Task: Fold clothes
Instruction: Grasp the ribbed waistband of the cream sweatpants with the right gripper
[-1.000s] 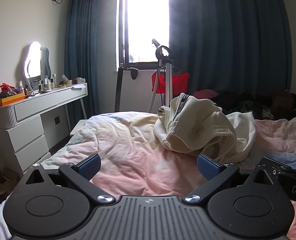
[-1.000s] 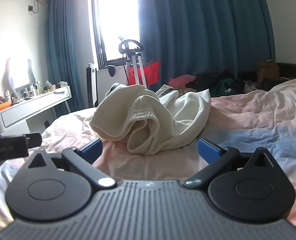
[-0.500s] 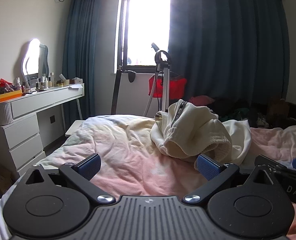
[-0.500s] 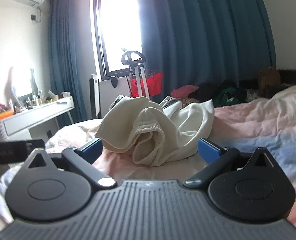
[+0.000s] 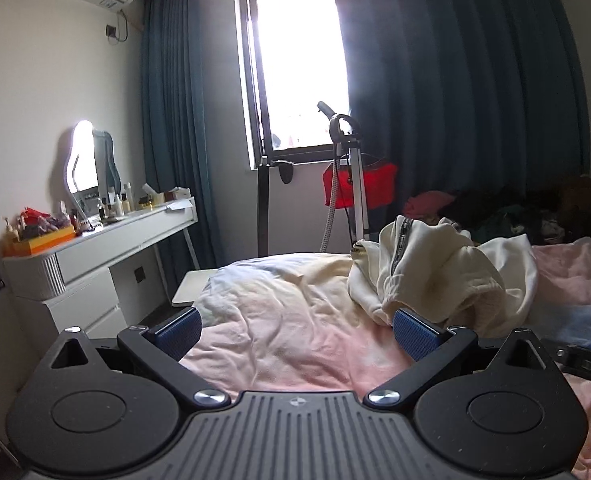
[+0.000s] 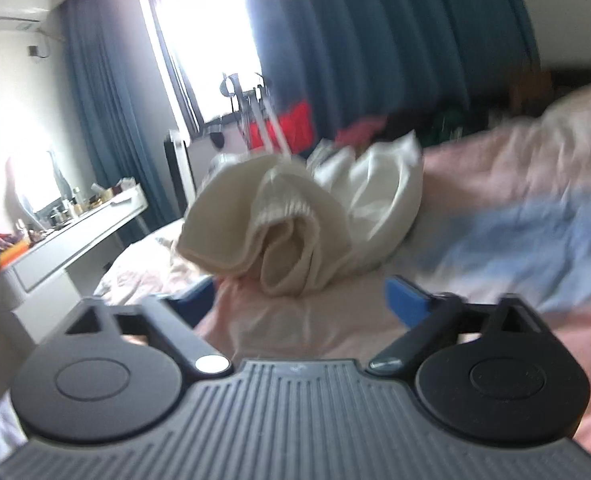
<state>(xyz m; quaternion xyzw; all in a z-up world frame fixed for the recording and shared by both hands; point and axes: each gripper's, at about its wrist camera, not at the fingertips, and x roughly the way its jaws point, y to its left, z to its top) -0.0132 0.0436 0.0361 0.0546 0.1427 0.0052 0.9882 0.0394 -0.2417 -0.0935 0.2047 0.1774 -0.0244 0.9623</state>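
Observation:
A cream zip-up sweatshirt lies crumpled in a heap on the pink and blue bedspread. It also shows in the right wrist view, blurred, with a ribbed cuff facing me. My left gripper is open and empty, low over the bed, with its right pad close to the heap. My right gripper is open and empty just in front of the heap. Part of the right gripper shows at the right edge of the left wrist view.
A white dressing table with a lit mirror and bottles stands left of the bed. A garment steamer stand with a red item is by the window. Dark clothes are piled at the back right.
Both grippers have risen and tilted, the right one rolling with motion blur. The sweatshirt heap has not moved. Both stay open.

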